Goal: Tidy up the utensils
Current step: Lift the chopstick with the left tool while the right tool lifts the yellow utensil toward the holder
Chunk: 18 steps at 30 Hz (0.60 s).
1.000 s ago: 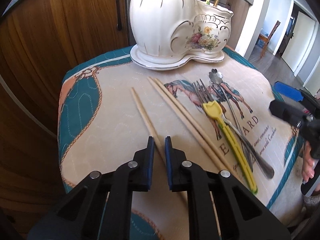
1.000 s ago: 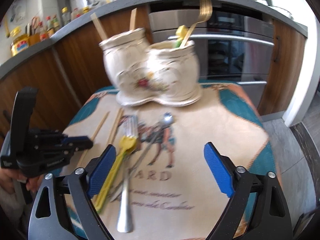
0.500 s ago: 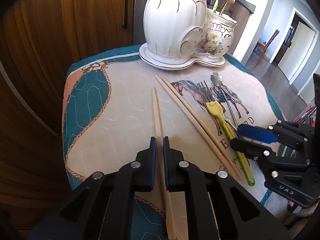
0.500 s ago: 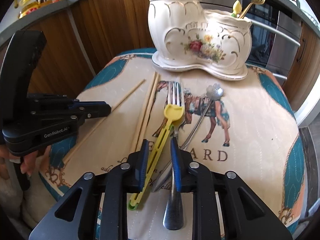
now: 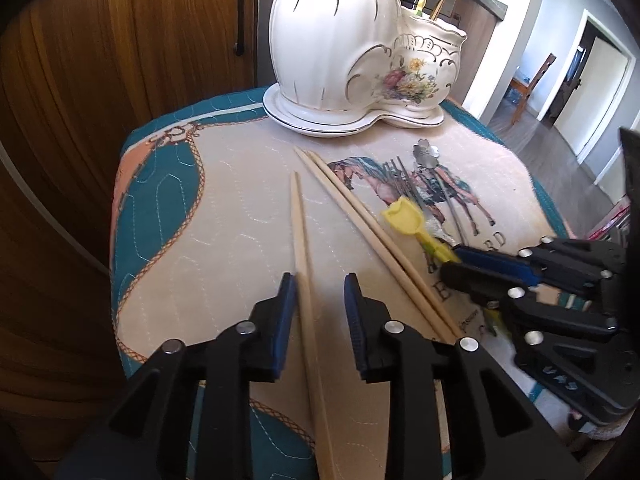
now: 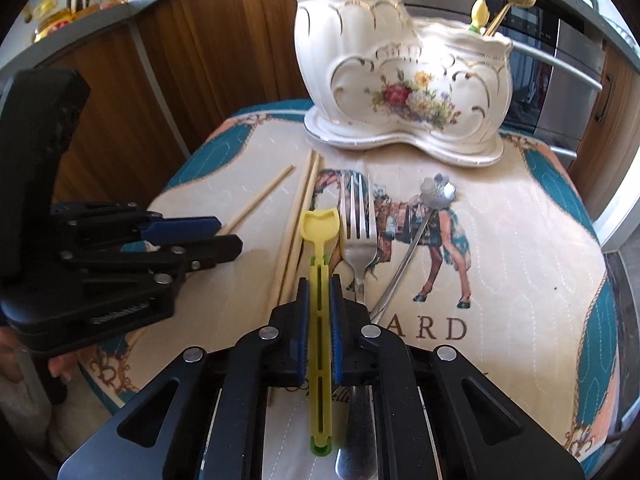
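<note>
right gripper (image 6: pixel 319 285), low centre, has just clamped its jaws on the slotted yellow plastic utensil (image 6: pixel 319 240); left gripper (image 5: pixel 320 290) has just opened around a pale chopstick (image 5: pixel 301 248).

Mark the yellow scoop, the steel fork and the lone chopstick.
yellow scoop (image 6: pixel 320 222), right wrist view, on its head.
steel fork (image 6: pixel 357 240), right wrist view, below its tines.
lone chopstick (image 5: pixel 298 232), left wrist view, mid-shaft.

Holder: white glossy glazed ceramic utensil holder (image 6: pixel 404 80), gilt lines, painted flowers.
Cloth under holder: quilted matt fabric table cover (image 5: pixel 240 240), stitched, printed.
Chopsticks before holder: pale bare matt wooden chopsticks (image 5: pixel 360 224).
Scoop: yellow smooth plastic slotted-handle scoop (image 6: pixel 320 320).
Fork: shiny silver metal fork (image 6: pixel 357 224).
Spoon right of fork: polished metal flower-bowled spoon (image 6: pixel 438 192).
Cabinets behind holder: brown satin wood-grain cabinet fronts (image 5: pixel 140 60).
</note>
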### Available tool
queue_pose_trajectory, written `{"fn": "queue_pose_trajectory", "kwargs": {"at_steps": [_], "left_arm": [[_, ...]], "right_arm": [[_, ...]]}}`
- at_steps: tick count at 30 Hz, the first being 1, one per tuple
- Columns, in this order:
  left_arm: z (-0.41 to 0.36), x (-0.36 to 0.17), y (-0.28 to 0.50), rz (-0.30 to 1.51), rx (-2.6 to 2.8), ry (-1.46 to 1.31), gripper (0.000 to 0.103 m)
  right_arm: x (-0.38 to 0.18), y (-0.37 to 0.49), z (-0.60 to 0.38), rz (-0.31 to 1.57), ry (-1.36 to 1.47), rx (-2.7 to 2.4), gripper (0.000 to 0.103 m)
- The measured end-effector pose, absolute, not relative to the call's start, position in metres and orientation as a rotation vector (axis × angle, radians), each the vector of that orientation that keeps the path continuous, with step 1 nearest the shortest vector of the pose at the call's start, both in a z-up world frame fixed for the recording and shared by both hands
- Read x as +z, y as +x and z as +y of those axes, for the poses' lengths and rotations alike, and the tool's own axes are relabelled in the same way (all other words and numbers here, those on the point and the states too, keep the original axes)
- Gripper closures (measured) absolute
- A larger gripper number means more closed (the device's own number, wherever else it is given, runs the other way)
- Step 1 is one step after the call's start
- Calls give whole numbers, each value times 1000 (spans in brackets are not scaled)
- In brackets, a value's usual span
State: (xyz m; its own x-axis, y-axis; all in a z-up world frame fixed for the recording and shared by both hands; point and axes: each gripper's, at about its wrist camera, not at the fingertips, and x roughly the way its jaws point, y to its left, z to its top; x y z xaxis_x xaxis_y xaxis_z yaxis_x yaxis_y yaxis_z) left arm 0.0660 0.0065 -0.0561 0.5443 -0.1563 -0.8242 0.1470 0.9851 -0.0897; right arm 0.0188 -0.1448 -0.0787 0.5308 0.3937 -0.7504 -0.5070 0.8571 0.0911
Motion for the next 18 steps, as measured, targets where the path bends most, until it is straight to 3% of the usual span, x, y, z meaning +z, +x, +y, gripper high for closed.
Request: {"fn": "queue_pose_trajectory", "kwargs": {"at_steps": [3,6,18], "left_arm": [[9,-56,65,989,-150,6,93],[11,-55,63,1004,-146,-13,96],[21,-21,51,832,-177,-52,97]], "right_arm": [[-70,17,-151,828,-134,548,93],[-61,14,-159,793,-117,569,93],[-26,17,-200,624,-14,569,93]]}}
